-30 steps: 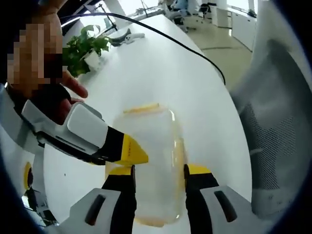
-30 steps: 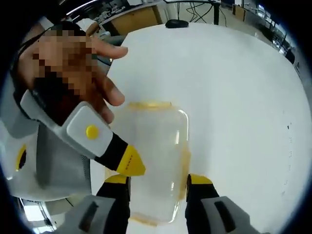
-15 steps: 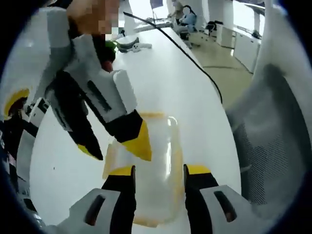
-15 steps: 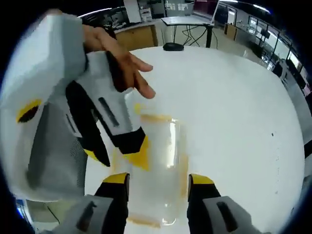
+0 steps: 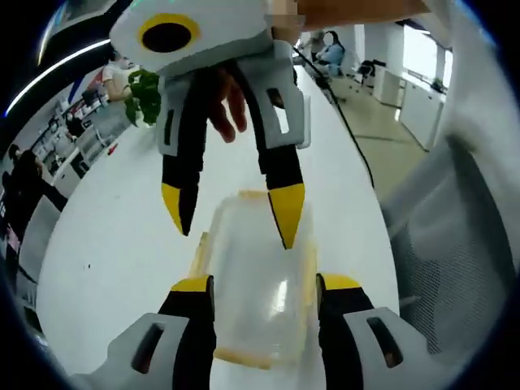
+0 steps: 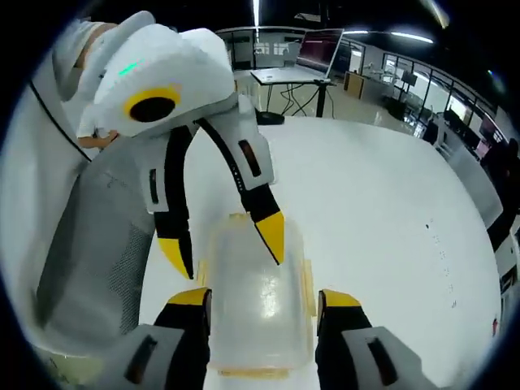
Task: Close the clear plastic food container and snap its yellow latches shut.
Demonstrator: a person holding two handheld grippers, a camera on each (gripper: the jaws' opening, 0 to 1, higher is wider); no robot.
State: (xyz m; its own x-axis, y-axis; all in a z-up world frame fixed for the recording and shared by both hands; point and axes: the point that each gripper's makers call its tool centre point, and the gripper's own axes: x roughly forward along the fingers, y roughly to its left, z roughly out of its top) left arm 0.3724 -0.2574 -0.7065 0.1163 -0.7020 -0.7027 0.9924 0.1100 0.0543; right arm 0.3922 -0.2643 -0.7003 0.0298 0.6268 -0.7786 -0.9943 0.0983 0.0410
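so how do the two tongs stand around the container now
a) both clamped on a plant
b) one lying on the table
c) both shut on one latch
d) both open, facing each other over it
d, the left tongs and right tongs each straddle the clear container with jaws spread, facing each other.

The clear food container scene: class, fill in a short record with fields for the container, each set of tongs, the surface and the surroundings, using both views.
container: clear plastic food container with yellow latches, lid on, lying on the table
left tongs: open, jaws either side of the container
right tongs: open, jaws straddling the container from the opposite end
surface: white table
surroundings: grey mesh chair, green plant, black cable
latch state: cannot tell whether snapped
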